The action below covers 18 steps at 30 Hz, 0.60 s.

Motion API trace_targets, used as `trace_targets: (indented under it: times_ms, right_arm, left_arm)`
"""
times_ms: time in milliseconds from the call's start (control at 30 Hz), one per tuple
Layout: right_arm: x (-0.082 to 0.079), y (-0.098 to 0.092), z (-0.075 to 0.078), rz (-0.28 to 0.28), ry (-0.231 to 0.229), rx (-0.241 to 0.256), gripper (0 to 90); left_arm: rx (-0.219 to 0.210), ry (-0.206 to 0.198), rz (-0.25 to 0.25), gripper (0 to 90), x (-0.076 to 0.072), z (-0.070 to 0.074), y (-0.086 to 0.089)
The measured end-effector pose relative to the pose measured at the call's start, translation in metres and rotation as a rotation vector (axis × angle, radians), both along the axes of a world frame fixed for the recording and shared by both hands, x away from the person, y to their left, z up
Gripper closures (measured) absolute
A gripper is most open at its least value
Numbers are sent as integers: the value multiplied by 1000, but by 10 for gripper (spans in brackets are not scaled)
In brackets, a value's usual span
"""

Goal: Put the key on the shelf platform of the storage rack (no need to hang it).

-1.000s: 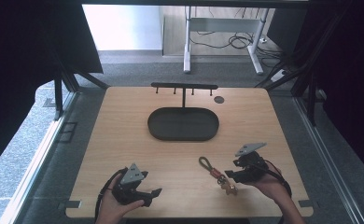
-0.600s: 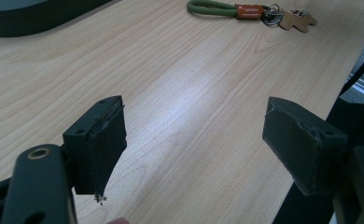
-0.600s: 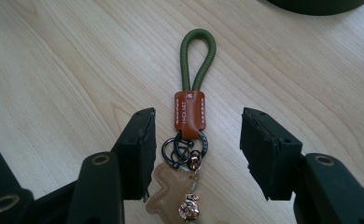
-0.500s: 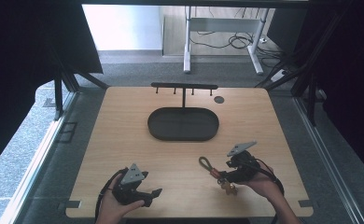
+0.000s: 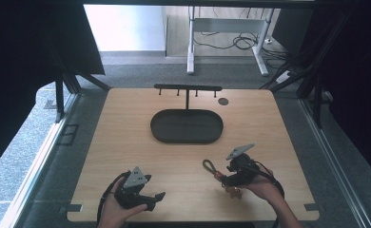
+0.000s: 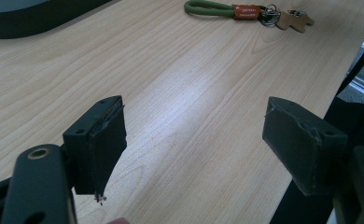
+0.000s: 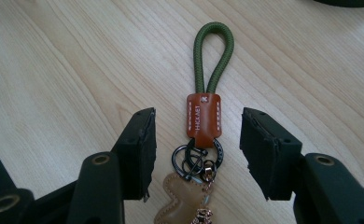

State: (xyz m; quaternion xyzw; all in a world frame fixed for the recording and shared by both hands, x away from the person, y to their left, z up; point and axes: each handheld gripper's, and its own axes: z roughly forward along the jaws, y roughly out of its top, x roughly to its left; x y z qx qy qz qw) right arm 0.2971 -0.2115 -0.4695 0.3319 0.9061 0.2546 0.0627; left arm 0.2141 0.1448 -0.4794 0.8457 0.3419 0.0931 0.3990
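Note:
A keychain (image 7: 203, 121) lies flat on the wooden table: a green rope loop, an orange leather tab, dark rings and a tan leather charm. In the high view the keychain (image 5: 211, 167) rests at the front right. My right gripper (image 7: 196, 140) is open and straddles the orange tab, one jaw on each side, not touching it. In the high view the right gripper (image 5: 229, 178) sits low over the keychain's ring end. My left gripper (image 5: 156, 197) rests open near the front left edge. From the left gripper view the keychain (image 6: 245, 11) lies far ahead, and the left gripper (image 6: 194, 144) holds nothing.
A dark oval tray (image 5: 187, 126) sits mid-table. Behind it stands a black rack with small hooks (image 5: 188, 89). A small round grey disc (image 5: 223, 101) is near the back right. The table's front edge (image 5: 193, 219) is close to both hands.
My right gripper has moved left and down onto the keychain, its jaws now on either side of the orange tab. The left gripper has stayed in place.

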Motion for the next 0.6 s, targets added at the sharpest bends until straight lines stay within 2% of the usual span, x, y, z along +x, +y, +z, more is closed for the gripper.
trace_targets:
  times_ms: [600]
  right_arm:
    - [12, 13, -27, -1, 66, -80, 468]
  left_arm:
    - [5, 6, -7, 221, 1, -2, -2]
